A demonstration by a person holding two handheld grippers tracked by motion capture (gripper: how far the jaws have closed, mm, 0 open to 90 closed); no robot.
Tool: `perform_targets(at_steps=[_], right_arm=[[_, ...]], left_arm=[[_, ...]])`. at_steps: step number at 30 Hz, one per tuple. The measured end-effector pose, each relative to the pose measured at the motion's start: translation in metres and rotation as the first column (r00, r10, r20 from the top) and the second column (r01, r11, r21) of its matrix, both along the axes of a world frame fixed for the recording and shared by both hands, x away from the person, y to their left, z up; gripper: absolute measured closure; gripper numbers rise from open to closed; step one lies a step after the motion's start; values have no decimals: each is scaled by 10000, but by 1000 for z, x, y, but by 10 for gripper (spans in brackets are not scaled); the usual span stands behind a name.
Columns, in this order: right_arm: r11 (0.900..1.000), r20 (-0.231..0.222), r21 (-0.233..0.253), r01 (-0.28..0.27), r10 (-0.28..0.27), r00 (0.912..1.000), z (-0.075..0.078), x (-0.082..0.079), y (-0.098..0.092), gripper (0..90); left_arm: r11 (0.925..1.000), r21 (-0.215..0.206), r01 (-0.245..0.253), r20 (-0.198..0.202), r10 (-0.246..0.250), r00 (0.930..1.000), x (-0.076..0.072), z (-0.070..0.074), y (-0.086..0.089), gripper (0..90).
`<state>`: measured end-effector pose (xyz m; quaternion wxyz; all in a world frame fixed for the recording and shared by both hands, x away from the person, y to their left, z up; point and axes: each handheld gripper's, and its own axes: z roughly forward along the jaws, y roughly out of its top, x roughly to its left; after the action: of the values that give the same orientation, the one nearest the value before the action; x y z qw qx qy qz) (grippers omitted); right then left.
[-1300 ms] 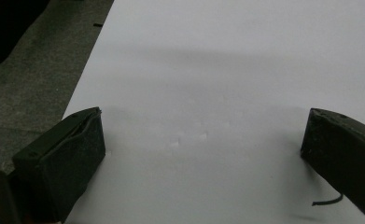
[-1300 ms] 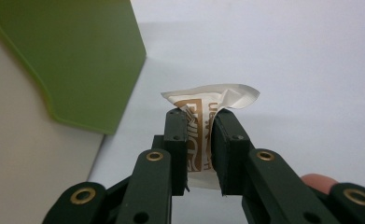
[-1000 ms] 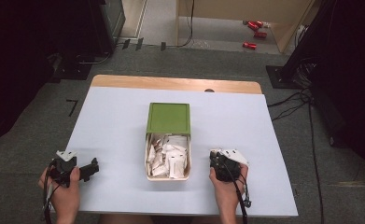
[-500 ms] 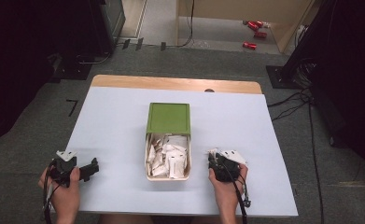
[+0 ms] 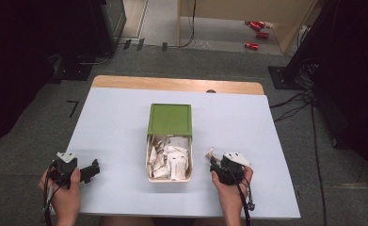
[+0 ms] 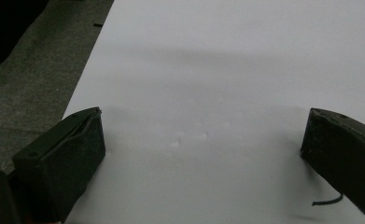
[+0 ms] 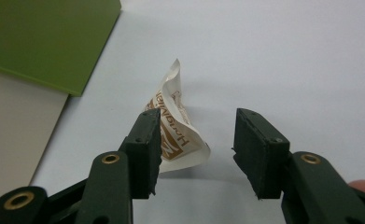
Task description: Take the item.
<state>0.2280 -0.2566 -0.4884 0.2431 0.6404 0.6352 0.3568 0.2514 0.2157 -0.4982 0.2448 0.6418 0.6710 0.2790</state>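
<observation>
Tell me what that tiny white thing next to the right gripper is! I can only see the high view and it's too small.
Observer: It's a crumpled white paper packet with brown printing, lying on the table.
Operator: Is the right gripper holding it?
Observer: No. The right gripper is open; the packet lies just ahead of it, nearer one jaw, not pinched.
Operator: Has the left gripper got anything?
Observer: Nothing. The left gripper is wide open, with just bare table between its jaws.
</observation>
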Motion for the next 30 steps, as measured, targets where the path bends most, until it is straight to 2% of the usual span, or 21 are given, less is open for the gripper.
perform_targets(at_steps=[8, 17, 30], right_arm=[[9999, 266, -51, -139, 141, 9995, 13, -9, 3, 516], [9982, 659, -9, -604, 603, 9960, 31, -22, 16, 514], [9936, 936, 355, -1076, 1039, 9902, 47, -36, 31, 506]], left_arm=[[10000, 0, 0, 2, 0, 10000, 0, 0, 0, 0], [10000, 1, 0, 2, 0, 10000, 0, 0, 0, 0], [10000, 2, 0, -6, 0, 10000, 0, 0, 0, 0]])
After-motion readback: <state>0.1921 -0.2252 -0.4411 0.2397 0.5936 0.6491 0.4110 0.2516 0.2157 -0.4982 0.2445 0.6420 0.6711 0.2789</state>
